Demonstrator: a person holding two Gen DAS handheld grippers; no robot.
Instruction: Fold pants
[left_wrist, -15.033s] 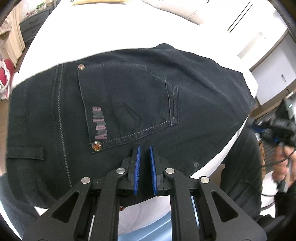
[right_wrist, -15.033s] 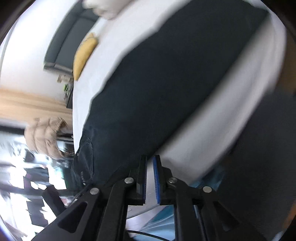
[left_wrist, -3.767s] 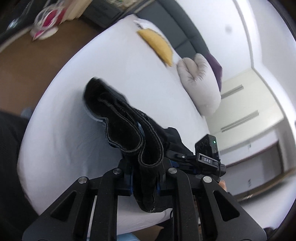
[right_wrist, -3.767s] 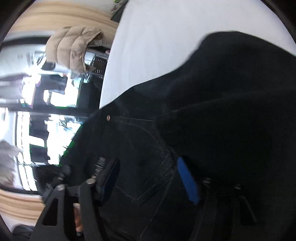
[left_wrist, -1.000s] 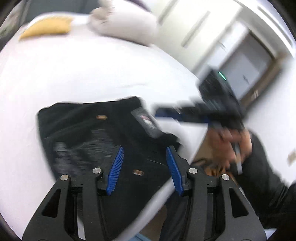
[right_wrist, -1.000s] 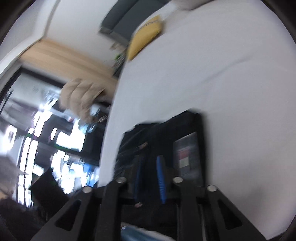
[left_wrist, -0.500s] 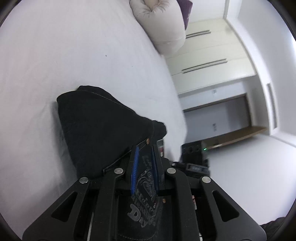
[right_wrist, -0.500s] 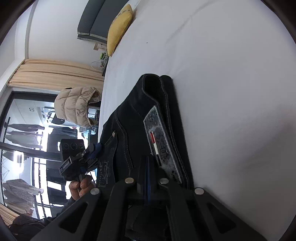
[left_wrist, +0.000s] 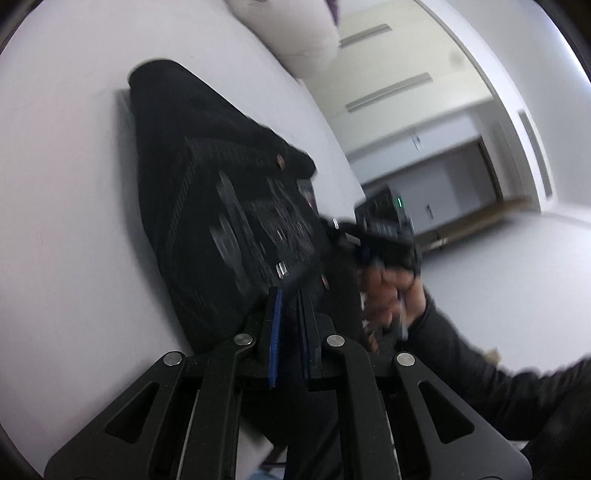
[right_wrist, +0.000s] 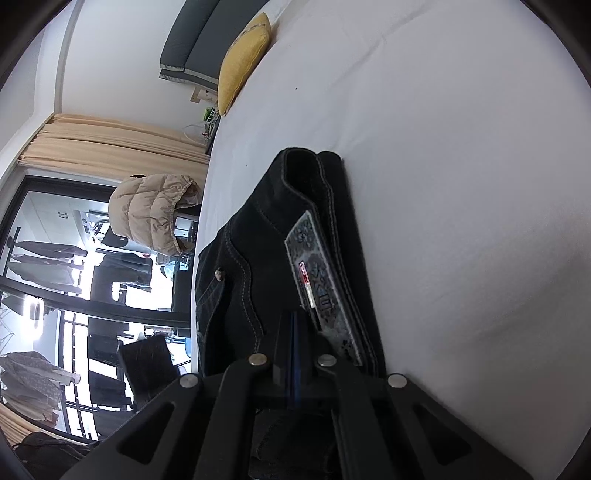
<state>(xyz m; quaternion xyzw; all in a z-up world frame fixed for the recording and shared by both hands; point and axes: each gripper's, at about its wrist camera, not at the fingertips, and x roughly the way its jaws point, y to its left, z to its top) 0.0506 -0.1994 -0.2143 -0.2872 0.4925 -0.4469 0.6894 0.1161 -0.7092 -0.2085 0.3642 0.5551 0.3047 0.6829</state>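
The black denim pants (left_wrist: 221, 192) lie folded into a thick bundle on the white bed (left_wrist: 62, 221). My left gripper (left_wrist: 291, 295) is shut on the near edge of the bundle, by a printed back pocket. In the right wrist view the pants (right_wrist: 258, 243) show stacked waistband layers and a grey patterned label (right_wrist: 317, 284). My right gripper (right_wrist: 293, 321) is shut on the near edge of the pants beside that label. The right gripper and the hand that holds it also show, blurred, in the left wrist view (left_wrist: 384, 243).
A light pillow (left_wrist: 288, 26) lies at the far end of the bed. In the right wrist view a yellow cushion (right_wrist: 242, 59) and a dark headboard (right_wrist: 207, 40) are at the bed's far side. A beige puffer jacket (right_wrist: 151, 214) hangs left of the bed (right_wrist: 461, 184).
Both grippers closed on the near edge of the folded bundle within the last second. The left gripper view has since shifted, and the bundle now looks closer and larger.
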